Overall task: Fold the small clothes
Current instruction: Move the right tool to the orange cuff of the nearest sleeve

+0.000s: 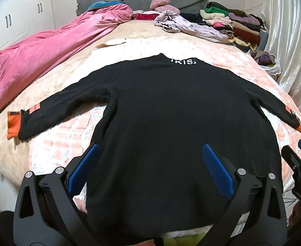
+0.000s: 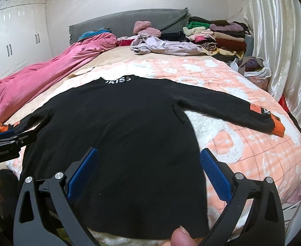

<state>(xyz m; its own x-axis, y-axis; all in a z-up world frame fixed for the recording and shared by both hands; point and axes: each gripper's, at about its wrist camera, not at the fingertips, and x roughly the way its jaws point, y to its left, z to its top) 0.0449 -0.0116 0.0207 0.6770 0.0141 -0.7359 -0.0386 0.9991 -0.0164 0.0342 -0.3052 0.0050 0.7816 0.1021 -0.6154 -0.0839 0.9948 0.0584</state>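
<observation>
A black sweater (image 1: 170, 112) is laid flat, back up, on the bed (image 1: 58, 147), filling the centre of both frames, with its collar toward the top and white lettering seen at the neck. Its sleeves are spread out to the left and right edges, each ended by an orange cuff (image 1: 14, 125). The left claw (image 1: 150, 157) is held wide open above the lower hem, nothing being gripped between its blue pads (image 1: 216, 170). The right claw (image 2: 148, 162) is likewise held open over the hem at the bottom of its frame, empty. A fingertip (image 2: 180, 236) is seen at the bottom edge of the right view. A pink quilt (image 1: 37, 61) is bunched at the upper left, and a clothes pile (image 1: 232, 24) is stacked at the upper right.
</observation>
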